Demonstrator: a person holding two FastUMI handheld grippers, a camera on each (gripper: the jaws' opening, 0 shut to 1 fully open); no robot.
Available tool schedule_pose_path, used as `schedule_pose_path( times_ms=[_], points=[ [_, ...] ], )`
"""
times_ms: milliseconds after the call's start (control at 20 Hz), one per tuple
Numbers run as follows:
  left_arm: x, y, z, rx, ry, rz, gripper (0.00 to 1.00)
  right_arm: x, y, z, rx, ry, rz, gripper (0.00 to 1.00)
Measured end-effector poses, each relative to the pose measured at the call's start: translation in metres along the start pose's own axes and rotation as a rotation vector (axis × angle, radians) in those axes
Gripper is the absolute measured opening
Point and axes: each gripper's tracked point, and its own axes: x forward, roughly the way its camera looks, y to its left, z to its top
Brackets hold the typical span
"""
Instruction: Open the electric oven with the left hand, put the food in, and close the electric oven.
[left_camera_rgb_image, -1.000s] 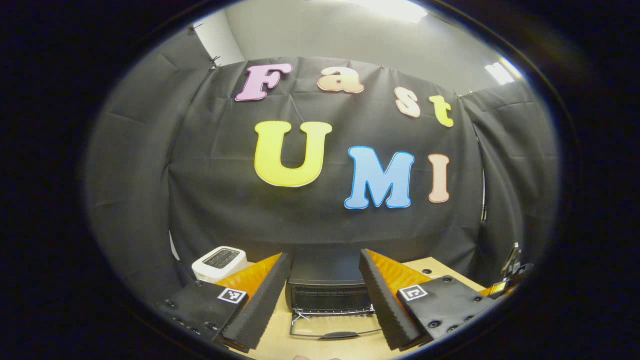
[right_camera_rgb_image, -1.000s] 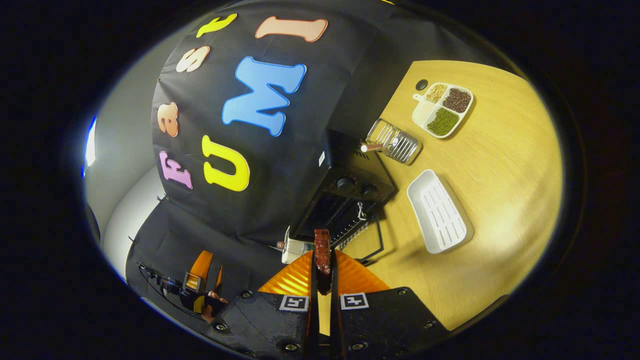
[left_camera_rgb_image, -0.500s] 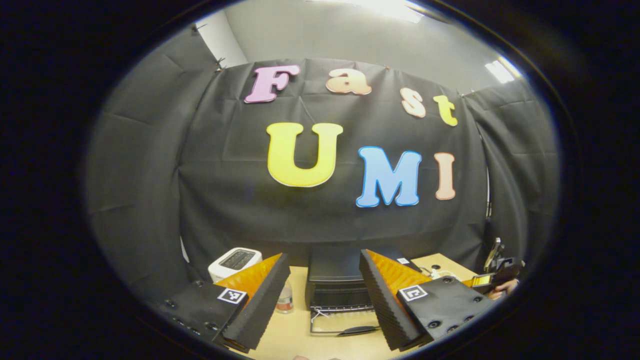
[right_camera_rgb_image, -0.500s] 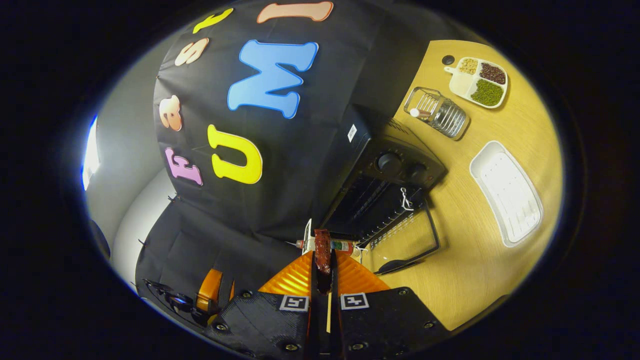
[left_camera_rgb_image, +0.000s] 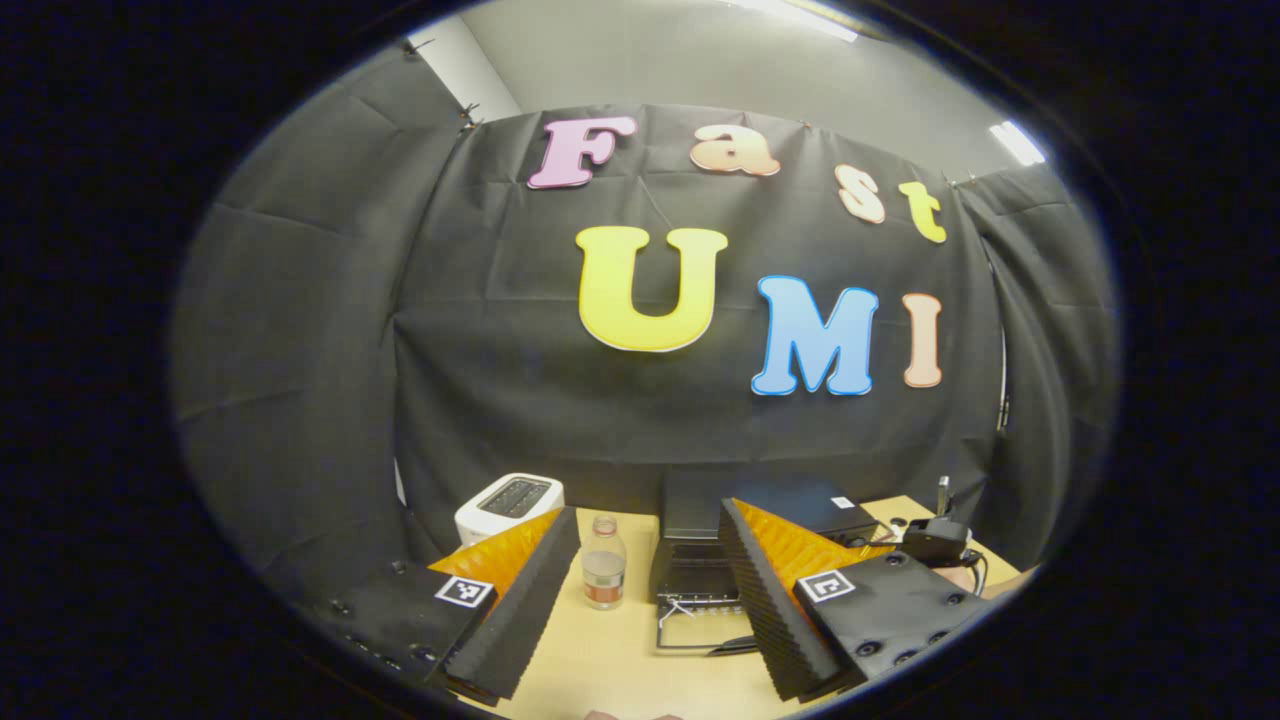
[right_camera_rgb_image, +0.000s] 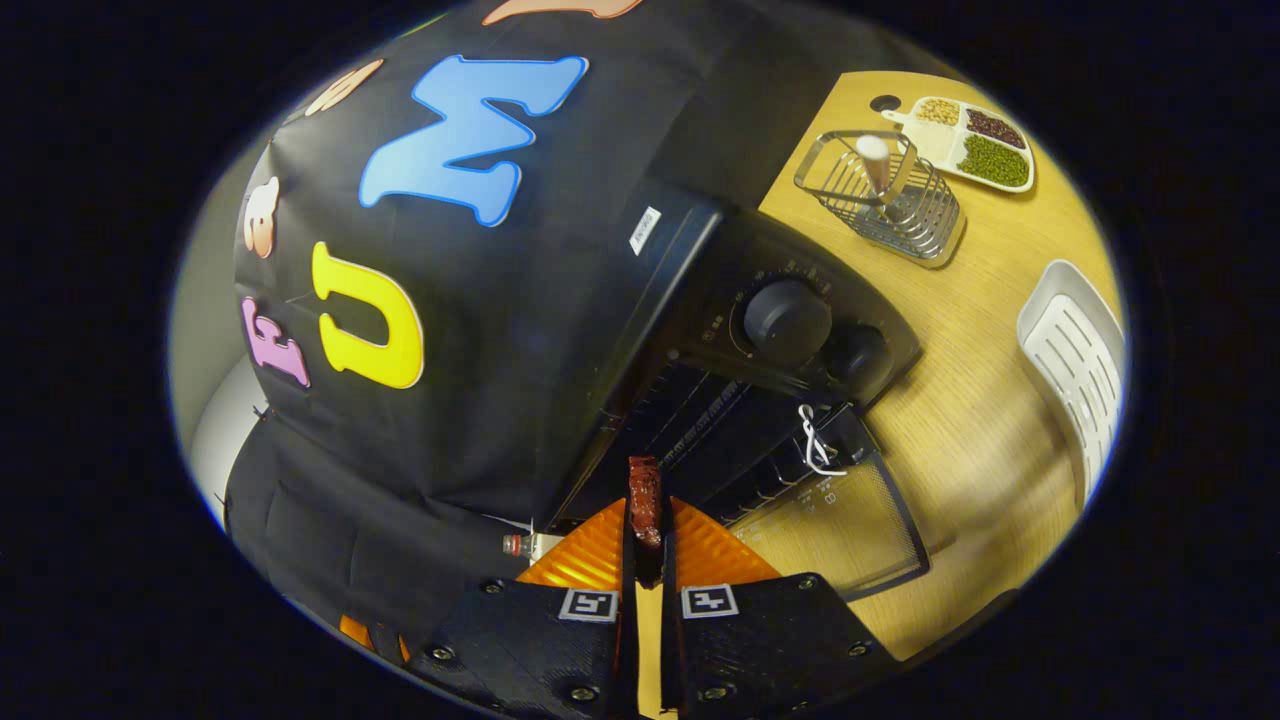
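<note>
Dark glazed food strip (right_camera_rgb_image: 645, 498) pinched by right fingers, boxy oven (right_camera_rgb_image: 760, 340) open, left fingers spread.

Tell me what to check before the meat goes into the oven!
1. Door of the black electric oven dropped open: ok, its glass door lies flat on the wooden table.
2. Dark red piece of meat pinched between the right gripper fingers: ok.
3. Meat aimed at the oven opening: ok, the wire rack sits just ahead.
4. Left gripper out of the way: ok, open and back from the oven.
5. Rack empty: cannot tell.
</note>
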Motion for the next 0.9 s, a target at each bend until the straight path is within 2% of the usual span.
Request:
schedule_pose_path(
  times_ms=[50, 250, 300, 400, 450, 550, 650, 750, 850, 900],
  points=[
    [-0.001, 0.007, -0.001, 0.001, 0.004, 0.015, 0.99, 0.010, -0.002, -0.002, 0.004, 0.004, -0.008, 0.09],
    [-0.003, 0.027, -0.009, -0.009, 0.032, 0.059, 0.99, 0.046, -0.005, -0.017, 0.065, 0.001, -0.042, 0.09],
    [-0.003, 0.032, -0.012, -0.008, 0.041, 0.067, 0.95, 0.054, -0.006, -0.020, 0.065, -0.007, -0.054, 0.09],
    [-0.003, 0.039, -0.011, 0.000, 0.045, 0.080, 0.99, 0.067, -0.006, -0.021, 0.053, -0.025, -0.064, 0.09],
    [-0.003, 0.042, -0.010, 0.003, 0.046, 0.085, 0.95, 0.070, -0.008, -0.019, 0.037, -0.033, -0.083, 0.09],
    [-0.002, 0.043, -0.010, 0.003, 0.047, 0.093, 0.95, 0.073, -0.009, -0.015, -0.018, -0.050, -0.111, 0.09],
    [0.001, 0.039, -0.012, -0.001, 0.052, 0.089, 0.95, 0.076, -0.014, -0.003, -0.102, -0.088, -0.162, 0.15],
    [0.005, 0.026, -0.015, -0.010, 0.060, 0.059, 0.99, 0.073, -0.019, 0.007, -0.179, -0.104, -0.217, 0.22],
    [0.009, 0.012, -0.017, -0.008, 0.066, 0.026, 0.95, 0.073, -0.023, 0.012, -0.254, -0.117, -0.263, 0.26],
    [0.011, 0.006, -0.017, 0.001, 0.066, 0.013, 0.99, 0.073, -0.027, 0.014, -0.290, -0.112, -0.287, 0.28]
  ],
)
